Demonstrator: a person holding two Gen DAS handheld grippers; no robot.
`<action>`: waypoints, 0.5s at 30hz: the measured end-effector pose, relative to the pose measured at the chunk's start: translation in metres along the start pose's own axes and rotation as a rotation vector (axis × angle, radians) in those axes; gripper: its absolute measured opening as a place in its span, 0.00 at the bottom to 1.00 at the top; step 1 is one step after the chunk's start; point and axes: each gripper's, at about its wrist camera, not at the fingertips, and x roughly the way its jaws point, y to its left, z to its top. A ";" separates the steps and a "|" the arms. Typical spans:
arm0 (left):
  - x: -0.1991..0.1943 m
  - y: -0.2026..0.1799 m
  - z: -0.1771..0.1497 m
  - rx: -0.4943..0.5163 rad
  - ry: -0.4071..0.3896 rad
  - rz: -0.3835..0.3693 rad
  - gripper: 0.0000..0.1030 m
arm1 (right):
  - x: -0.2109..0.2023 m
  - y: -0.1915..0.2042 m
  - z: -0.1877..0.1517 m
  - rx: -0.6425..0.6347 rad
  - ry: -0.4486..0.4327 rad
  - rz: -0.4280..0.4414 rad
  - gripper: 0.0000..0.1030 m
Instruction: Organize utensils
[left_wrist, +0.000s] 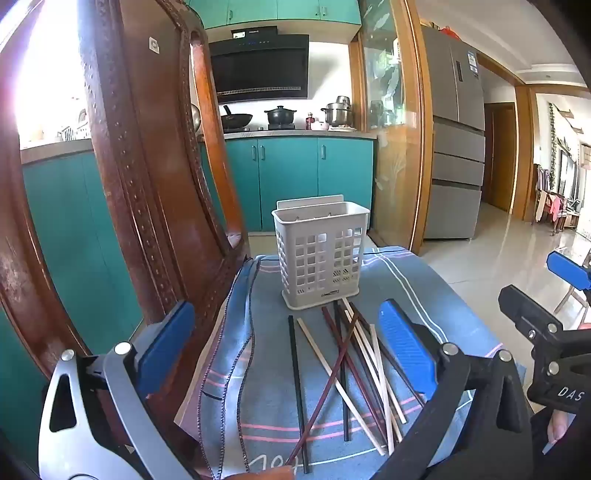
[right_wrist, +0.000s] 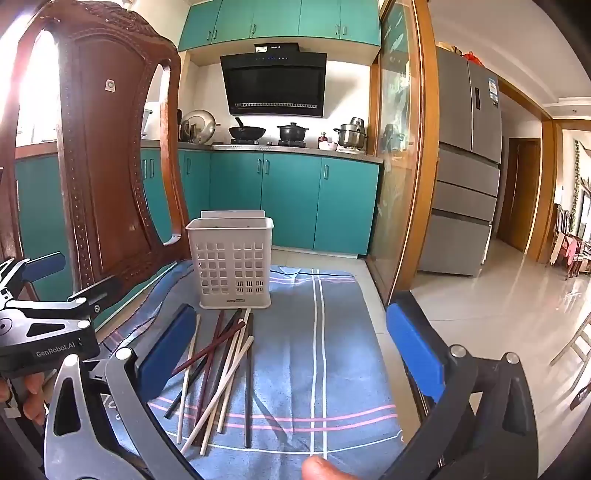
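Note:
A white slotted utensil holder (left_wrist: 319, 254) stands upright on a blue striped cloth (left_wrist: 424, 302); it also shows in the right wrist view (right_wrist: 232, 260). Several loose chopsticks (left_wrist: 351, 369), black, dark red and cream, lie crossed in front of it, also seen in the right wrist view (right_wrist: 218, 376). My left gripper (left_wrist: 288, 343) is open and empty above the chopsticks. My right gripper (right_wrist: 291, 350) is open and empty, above the cloth to the right of the pile. It shows at the right edge of the left wrist view (left_wrist: 546, 325).
A carved wooden chair back (left_wrist: 147, 184) rises close on the left, next to the cloth (right_wrist: 321, 332). Teal kitchen cabinets (right_wrist: 288, 199), a stove with pots and a grey fridge (right_wrist: 465, 177) stand behind. Tiled floor lies to the right.

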 end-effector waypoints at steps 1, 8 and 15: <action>0.000 0.000 0.000 -0.002 -0.001 0.000 0.97 | 0.000 -0.001 0.000 0.014 0.002 0.013 0.98; 0.001 0.005 -0.002 -0.006 0.012 -0.006 0.97 | 0.003 -0.002 0.001 0.021 0.010 0.021 0.98; 0.003 -0.001 -0.002 0.002 0.020 -0.001 0.97 | 0.003 -0.001 -0.002 0.028 0.010 0.028 0.98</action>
